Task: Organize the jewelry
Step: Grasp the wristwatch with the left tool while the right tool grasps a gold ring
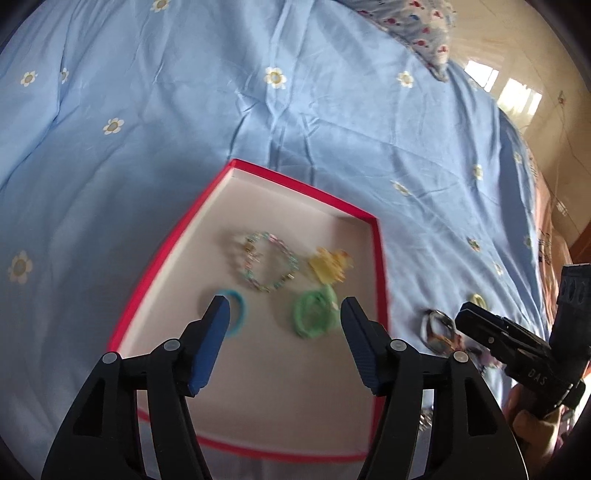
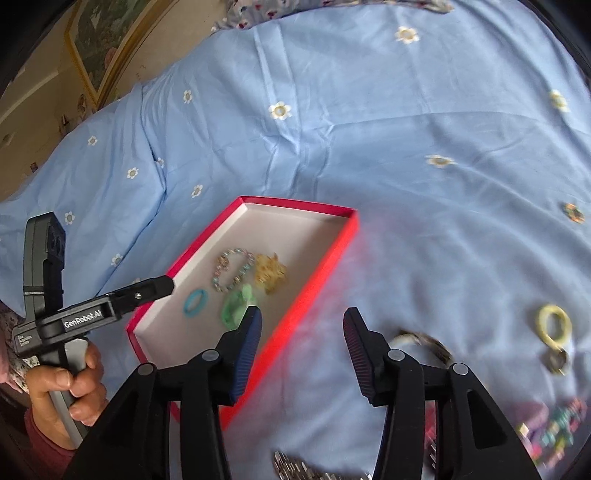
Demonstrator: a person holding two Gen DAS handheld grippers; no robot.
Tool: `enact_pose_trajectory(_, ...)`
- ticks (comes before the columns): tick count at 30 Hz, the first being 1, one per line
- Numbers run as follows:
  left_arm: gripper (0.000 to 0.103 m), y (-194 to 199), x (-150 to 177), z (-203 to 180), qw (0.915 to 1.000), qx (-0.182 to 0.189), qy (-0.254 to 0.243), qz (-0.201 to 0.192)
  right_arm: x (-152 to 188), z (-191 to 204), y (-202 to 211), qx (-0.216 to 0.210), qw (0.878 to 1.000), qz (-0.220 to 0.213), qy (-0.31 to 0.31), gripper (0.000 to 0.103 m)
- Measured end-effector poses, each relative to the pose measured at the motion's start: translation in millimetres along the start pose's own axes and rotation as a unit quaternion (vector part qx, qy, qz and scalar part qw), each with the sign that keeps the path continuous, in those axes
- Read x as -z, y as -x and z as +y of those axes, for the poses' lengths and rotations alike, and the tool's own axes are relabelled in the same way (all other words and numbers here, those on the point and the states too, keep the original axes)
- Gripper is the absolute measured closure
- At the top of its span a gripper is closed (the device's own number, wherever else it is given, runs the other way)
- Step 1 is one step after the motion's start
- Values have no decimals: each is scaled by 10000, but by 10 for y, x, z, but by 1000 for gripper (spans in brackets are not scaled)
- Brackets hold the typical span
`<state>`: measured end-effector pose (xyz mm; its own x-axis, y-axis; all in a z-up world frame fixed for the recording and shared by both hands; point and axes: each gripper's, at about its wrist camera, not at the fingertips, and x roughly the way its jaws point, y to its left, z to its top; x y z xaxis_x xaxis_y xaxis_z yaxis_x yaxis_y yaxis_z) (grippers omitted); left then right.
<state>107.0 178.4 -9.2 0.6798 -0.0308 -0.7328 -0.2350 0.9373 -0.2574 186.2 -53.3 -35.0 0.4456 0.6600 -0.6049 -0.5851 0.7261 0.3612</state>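
Observation:
A red box (image 1: 380,258) (image 2: 317,280) with a white inside lies on the blue bedsheet. In it are a beaded bracelet (image 1: 267,262) (image 2: 232,269), a yellow hair clip (image 1: 328,267) (image 2: 271,273), a green hair tie (image 1: 314,312) (image 2: 236,306) and a blue ring (image 1: 236,310) (image 2: 195,301). My left gripper (image 1: 284,314) is open and empty above the box's near part. My right gripper (image 2: 303,325) is open and empty over the sheet right of the box. A dark bracelet (image 2: 424,341) (image 1: 437,328) lies on the sheet beside its right finger.
On the sheet to the right lie a yellow hair tie with a charm (image 2: 554,332), a small flower ring (image 2: 573,213), colourful beads (image 2: 554,432) and a metal watch band (image 2: 295,469). A patterned pillow (image 1: 421,26) lies at the bed's far end.

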Motion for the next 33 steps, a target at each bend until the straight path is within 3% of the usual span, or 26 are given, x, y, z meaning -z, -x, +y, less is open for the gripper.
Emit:
enact_pose_trajectory(5,37,76,185,-218,9997,243,-51,47,181,-125,365,286,9994,-193,-2,46)
enact_pose_trajectory(17,37,45,479,-777,9957,666,-568,312,643,-527,886,869,9954,-230,-338,42)
enact_pose_trajectory(33,36,-188,602,-1103,9914,712,-881,648,811,-927,1150,1270,9888,-354,-699,42)
